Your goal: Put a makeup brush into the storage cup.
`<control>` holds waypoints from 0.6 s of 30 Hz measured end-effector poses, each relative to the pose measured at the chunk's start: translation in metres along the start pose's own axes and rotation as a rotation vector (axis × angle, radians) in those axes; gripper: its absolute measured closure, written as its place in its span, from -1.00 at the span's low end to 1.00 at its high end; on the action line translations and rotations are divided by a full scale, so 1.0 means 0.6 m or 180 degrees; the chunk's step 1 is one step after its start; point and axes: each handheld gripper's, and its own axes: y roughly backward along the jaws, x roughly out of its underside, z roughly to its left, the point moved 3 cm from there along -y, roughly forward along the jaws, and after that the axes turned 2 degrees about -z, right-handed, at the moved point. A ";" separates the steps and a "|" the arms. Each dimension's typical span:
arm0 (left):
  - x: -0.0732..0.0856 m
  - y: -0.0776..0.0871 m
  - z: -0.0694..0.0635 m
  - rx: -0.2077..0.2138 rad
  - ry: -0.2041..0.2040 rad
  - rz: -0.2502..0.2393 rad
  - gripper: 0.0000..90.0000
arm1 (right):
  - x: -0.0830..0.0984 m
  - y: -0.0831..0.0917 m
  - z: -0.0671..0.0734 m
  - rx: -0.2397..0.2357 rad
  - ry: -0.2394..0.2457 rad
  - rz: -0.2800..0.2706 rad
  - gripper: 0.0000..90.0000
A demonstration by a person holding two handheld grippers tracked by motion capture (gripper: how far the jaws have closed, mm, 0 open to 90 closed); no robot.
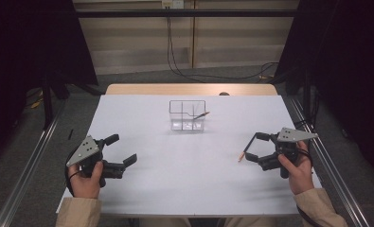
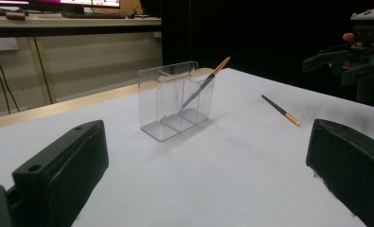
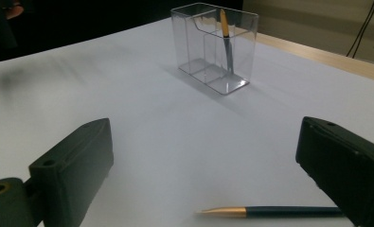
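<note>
Pen flat on the white table, slim and dark-barrelled with a golden-orange tip pointing toward the person's side; just in front of the right gripper, between its widely spread jaws but untouched by either. Seen close in the right gripper view: blue-black barrel, tapered gold end, lying crosswise near the right jaw. From the left gripper view, thin and dark with the orange end nearest.

Second pen of the same look, leaning tilted in the clear plastic holder at mid-table, well apart from the first; orange end poking up over the rim at the holder's right side. Holder transparent, box-shaped, split into compartments by clear dividers; pen resting in an end compartment.

Left gripper held low over the table's left part, jaws wide apart, gripping nothing, well away from both pens.
</note>
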 end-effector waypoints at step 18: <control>0.005 -0.003 -0.002 0.0064 -0.0025 0.0026 -1.00 | 0.002 -0.035 -0.027 0.0135 -0.0036 0.0197 -0.91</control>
